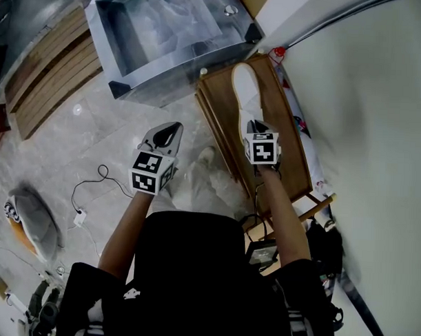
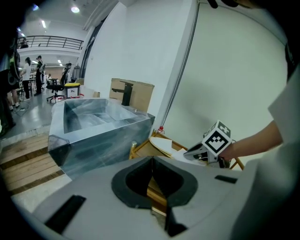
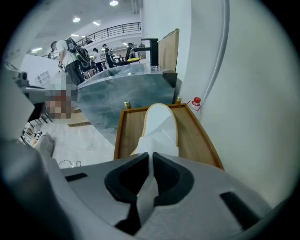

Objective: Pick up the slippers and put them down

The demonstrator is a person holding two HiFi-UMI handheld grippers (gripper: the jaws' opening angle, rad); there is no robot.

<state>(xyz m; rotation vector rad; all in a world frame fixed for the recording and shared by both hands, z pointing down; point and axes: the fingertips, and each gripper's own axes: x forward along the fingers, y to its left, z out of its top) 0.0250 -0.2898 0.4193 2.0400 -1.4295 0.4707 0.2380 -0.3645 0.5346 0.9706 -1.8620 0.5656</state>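
Right gripper (image 3: pixel 151 159): jaws closed on the white fabric upper of a slipper (image 3: pixel 159 124), which extends away from the jaws, sole toward a wooden tray (image 3: pixel 197 140). Whether its far end touches the wood cannot be told. In the head view, the slipper (image 1: pixel 244 86) lies lengthwise over the tray (image 1: pixel 284 125), beside a pale wall (image 1: pixel 377 135). Left gripper (image 2: pixel 152 164): jaws together, nothing between them; it hangs over the tiled floor (image 1: pixel 95 125), to the left of the tray and apart from the slipper. A metal tub (image 1: pixel 167 31) stands just beyond the tray. A cable (image 1: pixel 100 181) lies on the floor.
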